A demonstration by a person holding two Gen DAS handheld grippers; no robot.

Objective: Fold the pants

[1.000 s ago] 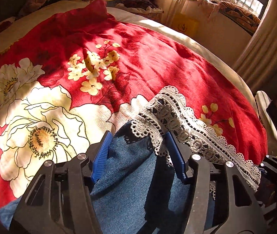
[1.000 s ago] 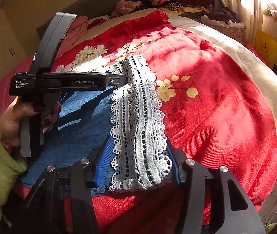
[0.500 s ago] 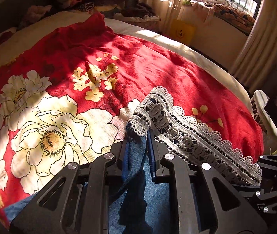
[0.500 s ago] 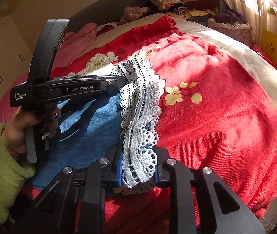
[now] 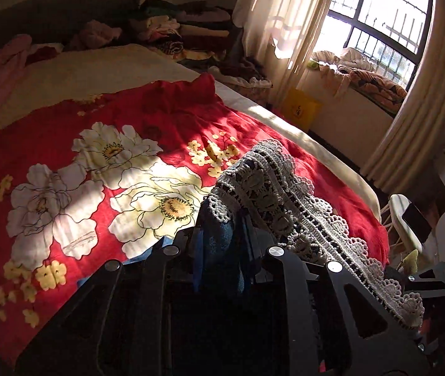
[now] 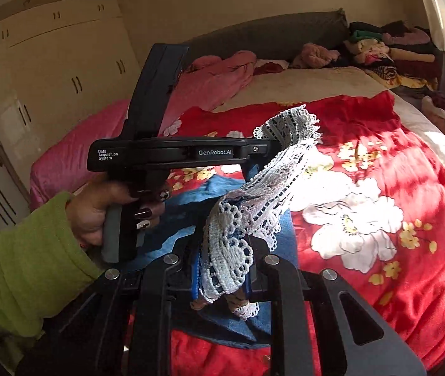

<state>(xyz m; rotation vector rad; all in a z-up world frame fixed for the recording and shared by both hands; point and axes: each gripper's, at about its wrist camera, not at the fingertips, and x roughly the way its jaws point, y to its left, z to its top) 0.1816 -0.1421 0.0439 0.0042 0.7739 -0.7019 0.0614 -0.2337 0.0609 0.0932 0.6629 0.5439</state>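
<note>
Both tools, the left tool (image 5: 222, 244) and right tool (image 6: 222, 269), are clamped on the lace hem of the pants (image 6: 266, 169), lifted off the bed (image 6: 410, 163), mid-fold; next they probably carry the hem across to the far end.

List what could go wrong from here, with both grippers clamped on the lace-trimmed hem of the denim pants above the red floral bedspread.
1. The right gripper pinches mostly lace trim; the open crochet could snag or stretch, or the denim could slip out.
2. The left gripper holds a bunched fold of the denim pants, so the fold line may come out skewed.
3. The hem sags between the two grips, so a crooked crease is possible when it is laid on the bedspread.
</note>
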